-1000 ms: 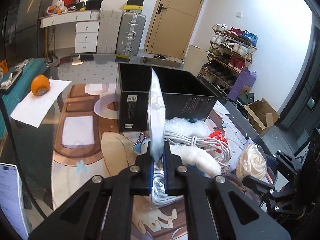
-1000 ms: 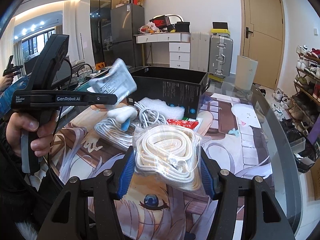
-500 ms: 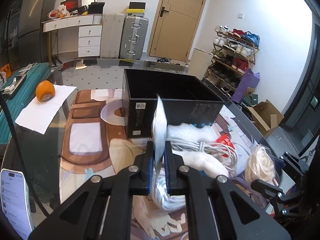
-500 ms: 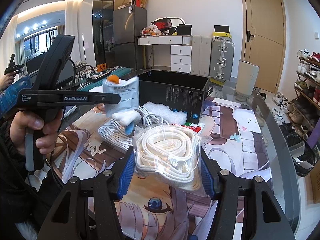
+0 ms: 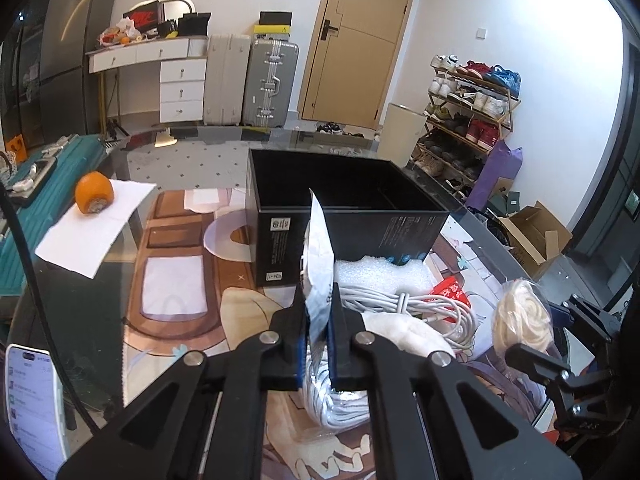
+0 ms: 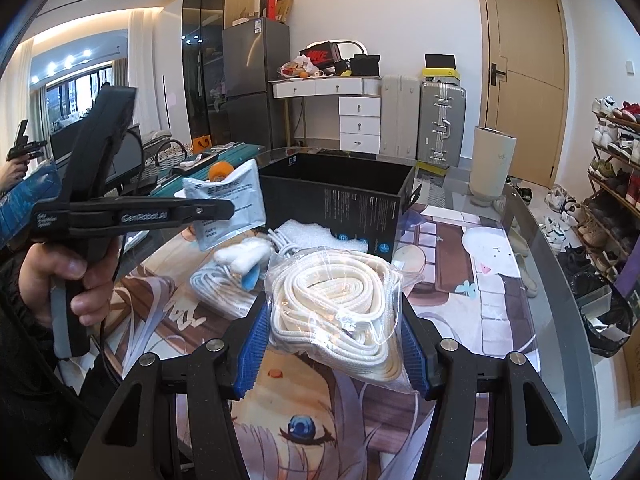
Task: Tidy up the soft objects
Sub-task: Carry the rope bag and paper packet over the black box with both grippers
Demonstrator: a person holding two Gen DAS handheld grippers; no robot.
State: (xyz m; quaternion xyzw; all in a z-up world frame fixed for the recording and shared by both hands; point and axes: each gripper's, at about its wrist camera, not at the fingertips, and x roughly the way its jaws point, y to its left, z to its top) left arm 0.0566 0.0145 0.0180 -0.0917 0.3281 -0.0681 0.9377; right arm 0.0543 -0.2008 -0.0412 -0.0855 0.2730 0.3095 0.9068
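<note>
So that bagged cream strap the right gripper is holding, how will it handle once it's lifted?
The bagged strap likely sags: soft coils bulge past the right gripper. Its glossy, crinkled plastic may slip. It looks light for its bulk.

1. The left gripper [image 5: 319,332] drew back from the black box [image 5: 344,216]; the box rim sat higher and farther off in the left wrist view.
2. The pale-blue packet [image 6: 226,204] swung from a tilt to nearly upright in the right wrist view, its printed face showing.
3. The packet dropped lower, from above the box rim to beside its near wall.
4. The orange [image 6: 221,170] became visible above the packet.
</note>
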